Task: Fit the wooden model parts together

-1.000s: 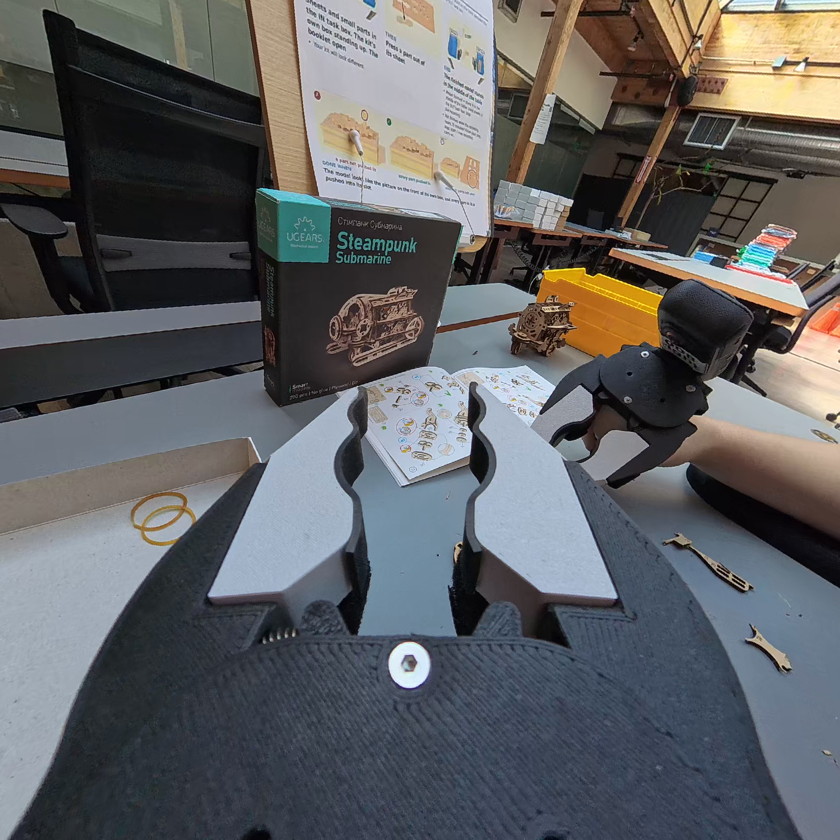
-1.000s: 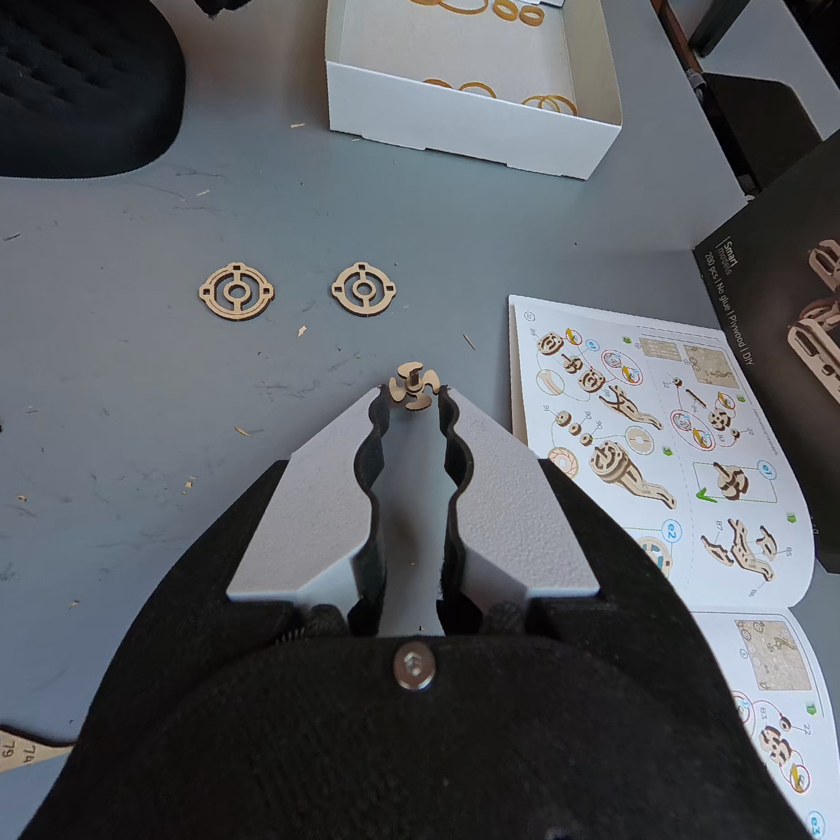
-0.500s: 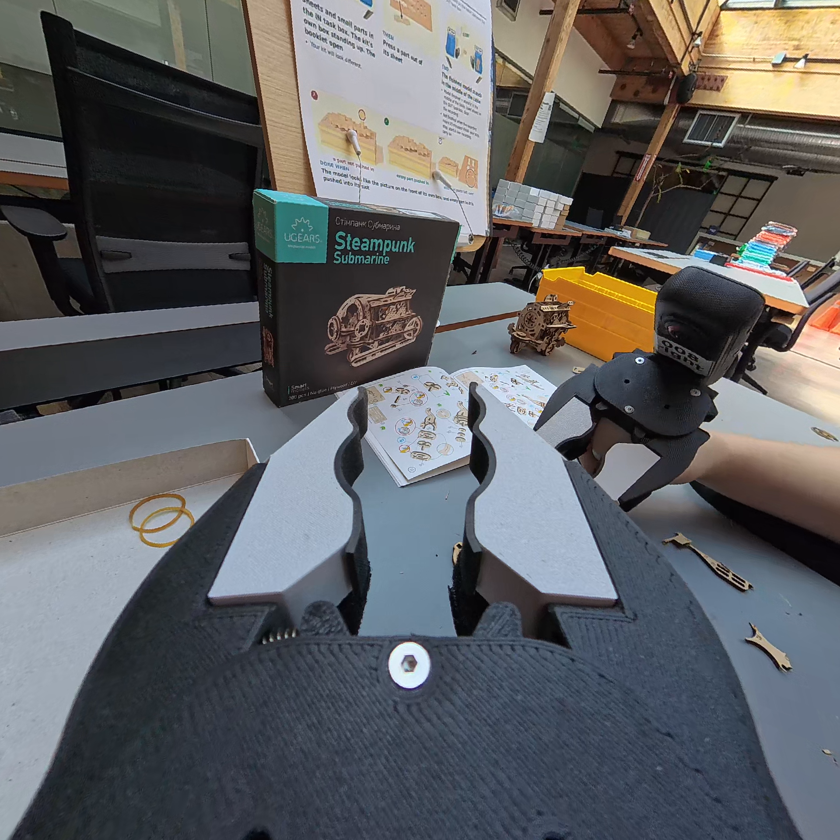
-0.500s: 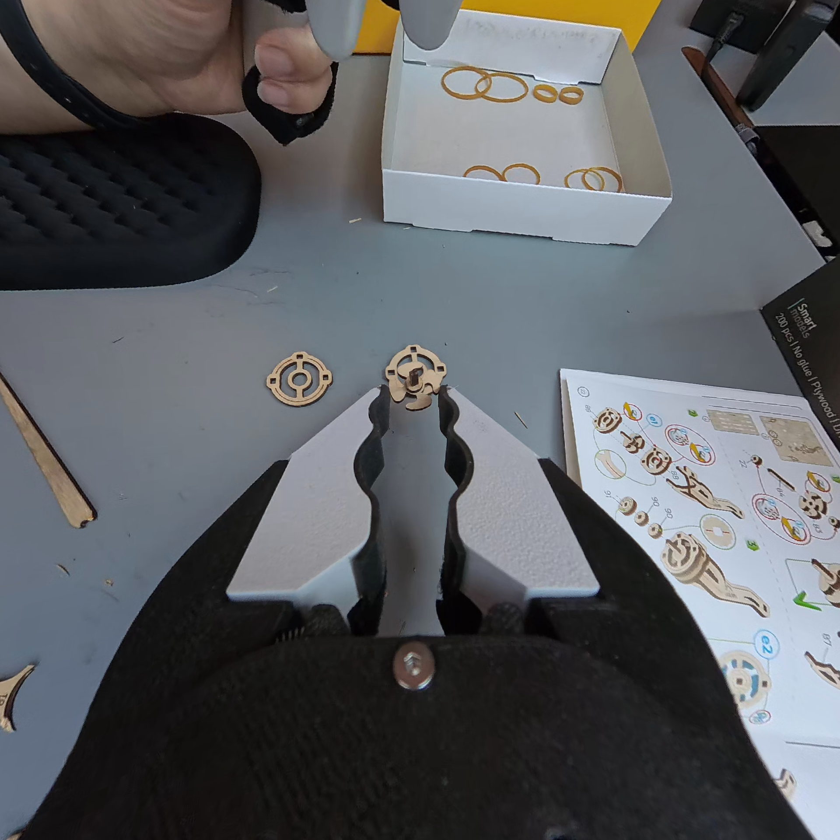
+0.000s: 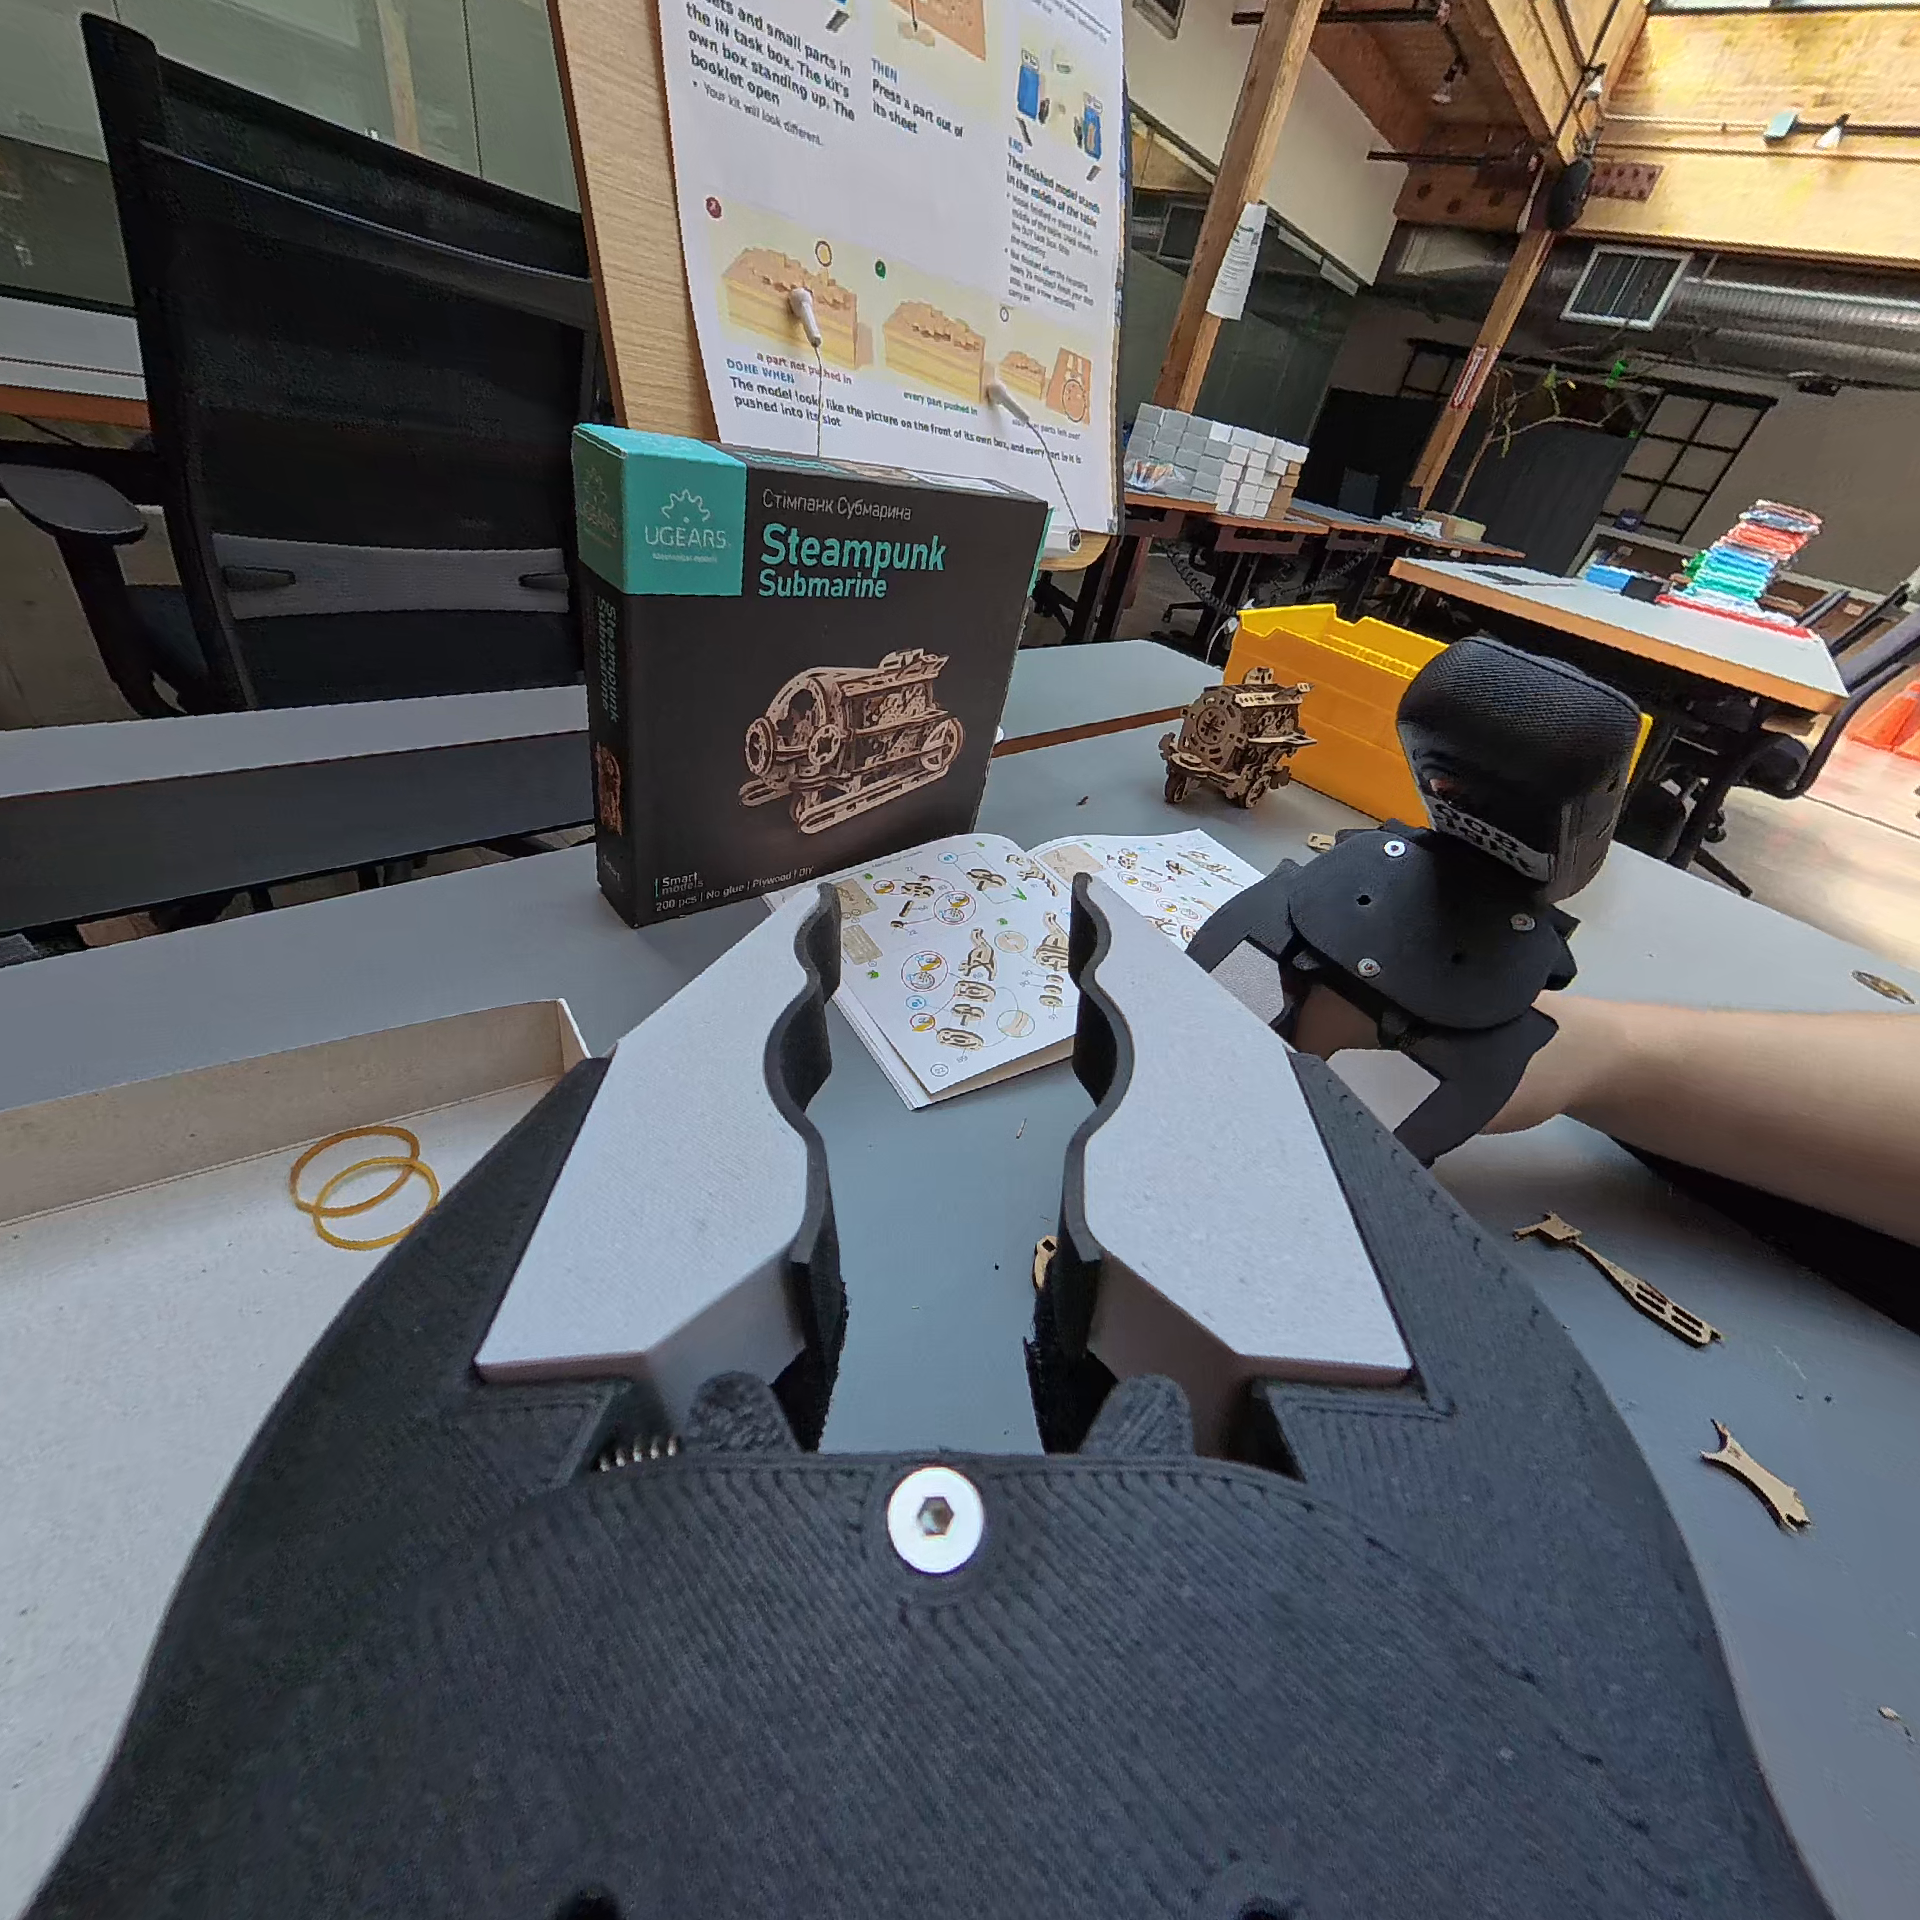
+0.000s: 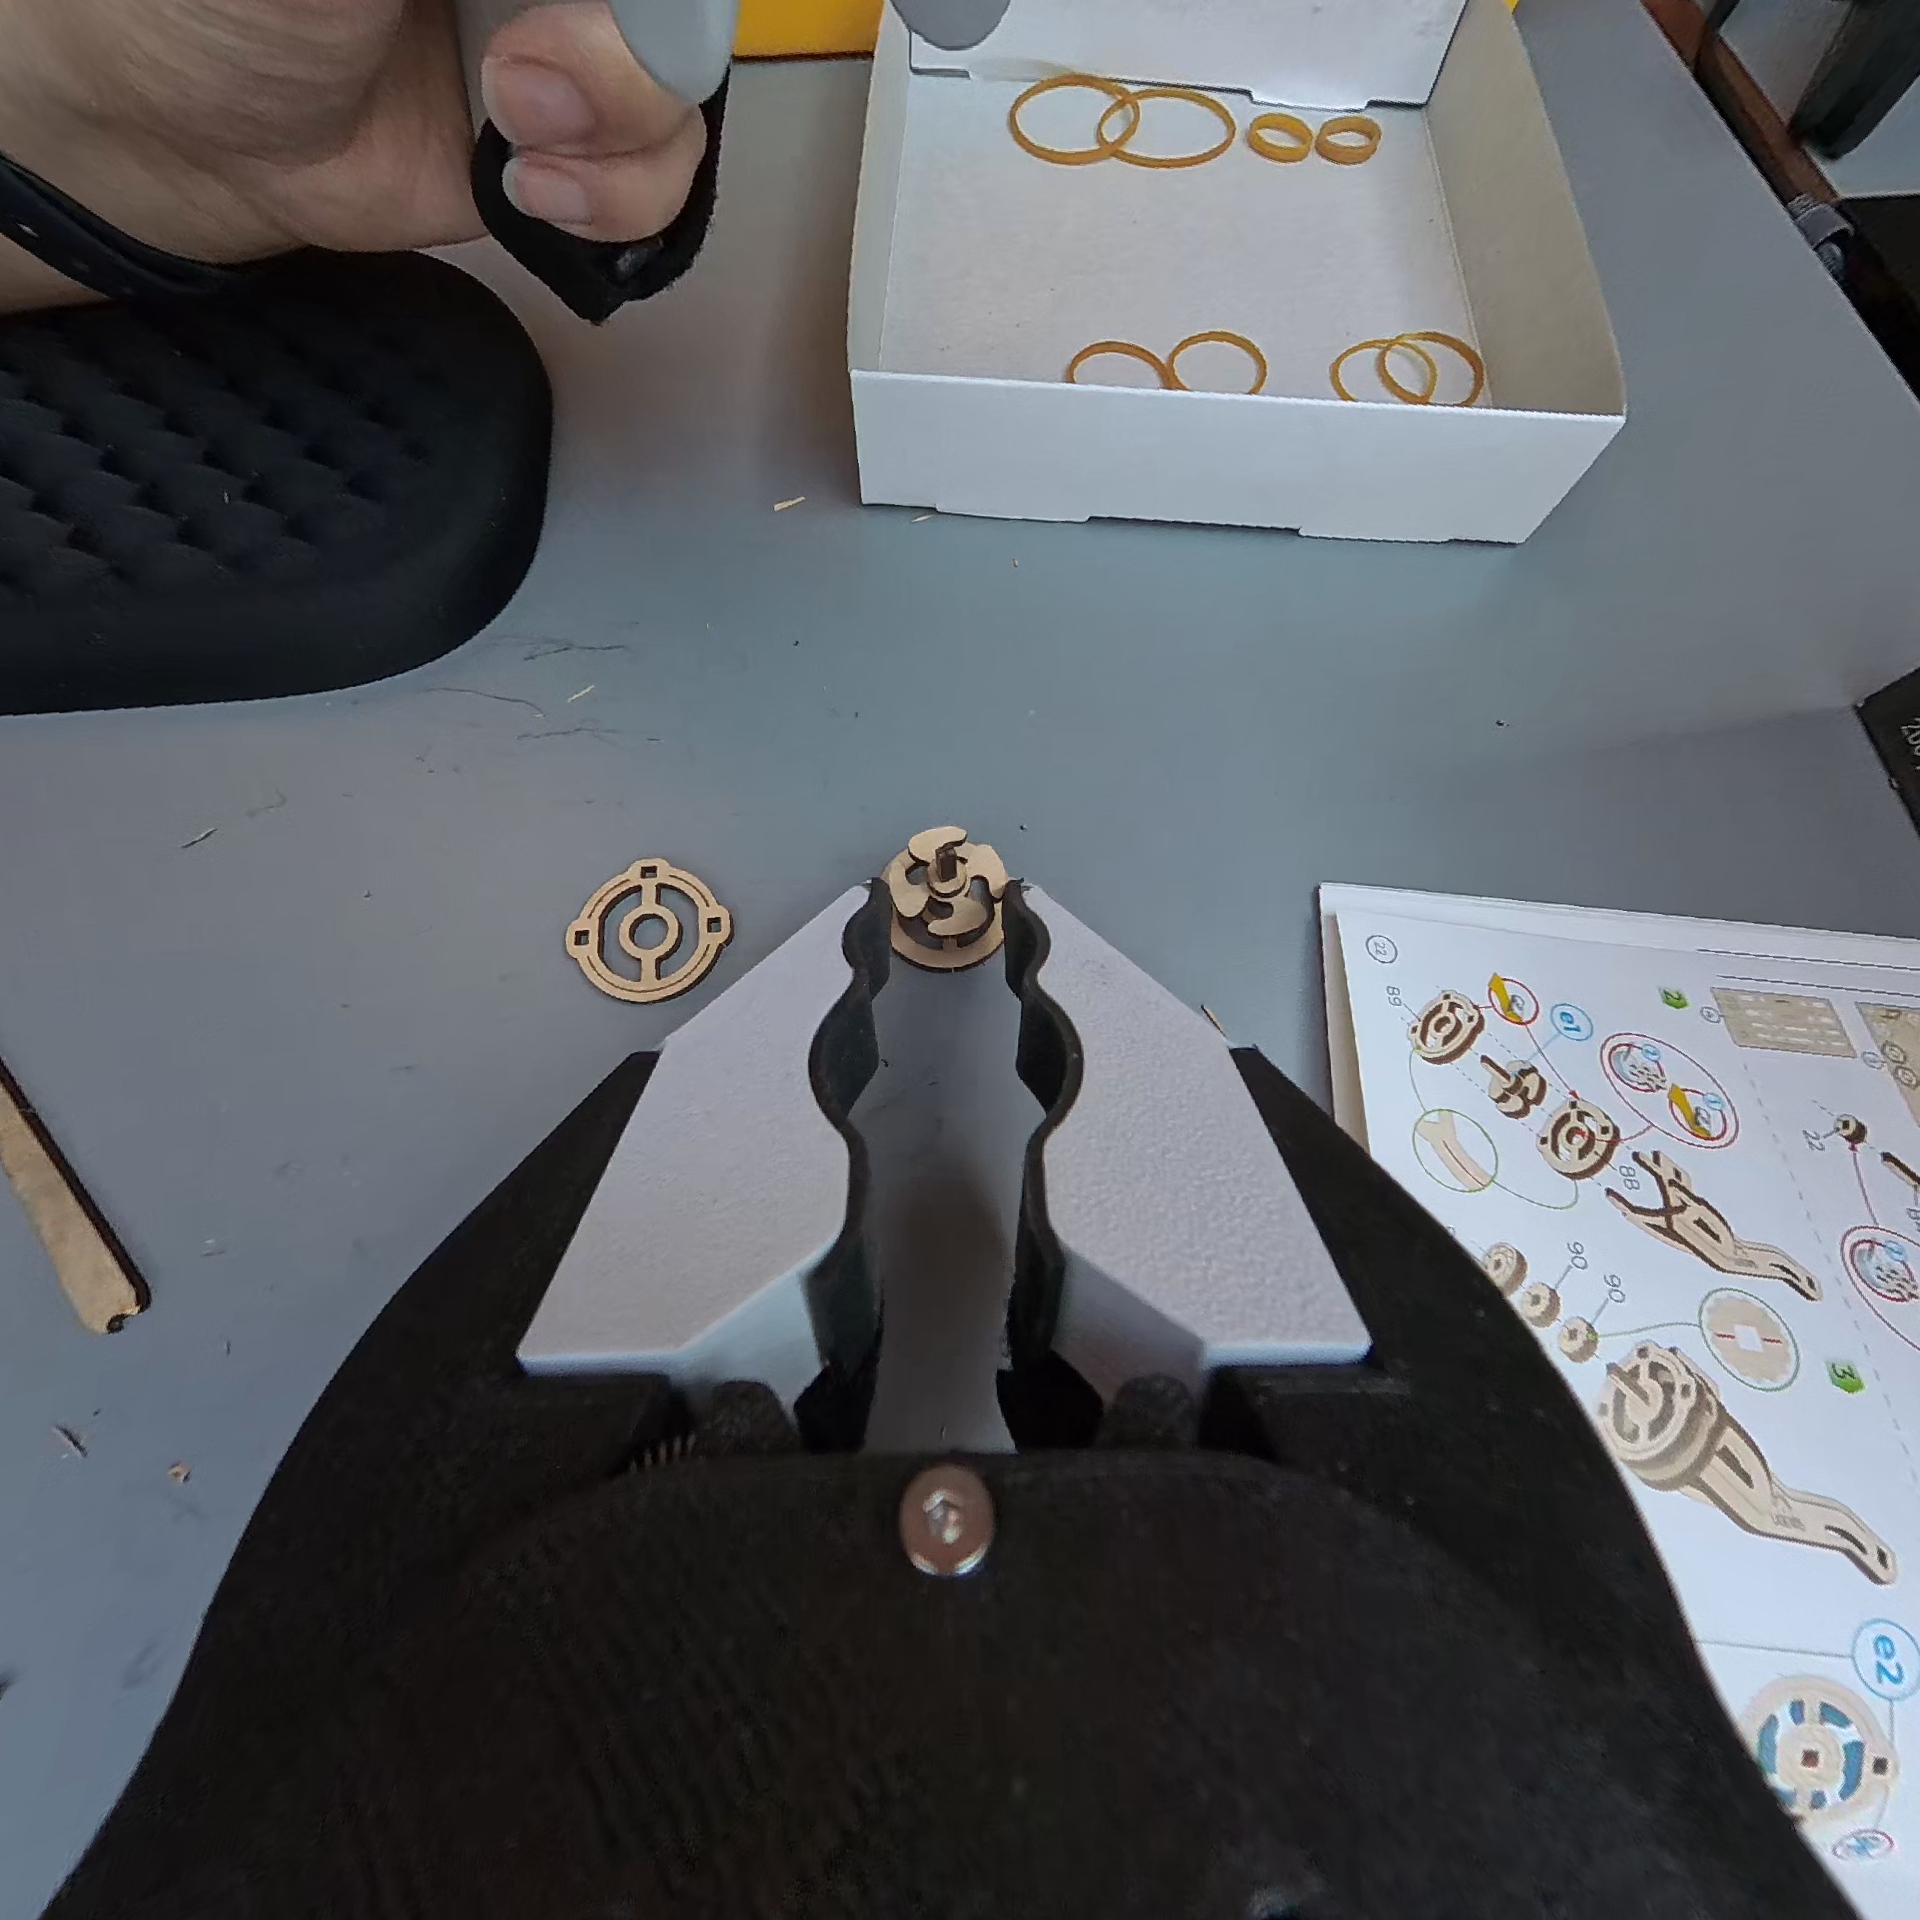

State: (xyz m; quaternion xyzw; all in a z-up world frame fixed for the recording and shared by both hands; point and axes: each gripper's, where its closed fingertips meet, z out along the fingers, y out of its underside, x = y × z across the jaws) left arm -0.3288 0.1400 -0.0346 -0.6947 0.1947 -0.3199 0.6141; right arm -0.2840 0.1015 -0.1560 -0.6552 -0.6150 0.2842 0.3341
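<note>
A small wooden propeller piece on a short peg [image 6: 943, 891] sits between the tips of the right gripper [image 6: 940, 914], whose jaws are closed narrowly on it. Directly beneath the piece lies a round wooden ring disc [image 6: 940, 940], so the two overlap from the right wrist view; whether the peg is seated in the disc cannot be told. A second ring disc [image 6: 648, 930] lies flat on the grey bench [image 6: 1039, 707] just to the left of the tips, apart from them.

To the right of the gripper an open instruction booklet [image 6: 1683, 1195] lies on the bench. Beyond it stands a white cardboard tray [image 6: 1226, 468] holding several rubber bands [image 6: 1122, 123]. At upper left a hand [image 6: 343, 125] grips the other tool above a black foam pad [image 6: 239, 499], and a wooden strip [image 6: 62, 1195] lies at the left edge.

The left gripper [image 5: 948, 935] hovers over the tray with its jaws parted wide and nothing between them. Ahead of it stand the dark kit box [image 5: 810, 675], an assembled wooden model [image 5: 1236, 738] and a yellow bin [image 5: 1340, 686]; loose wooden offcuts [image 5: 1621, 1278] lie on the bench to its right
</note>
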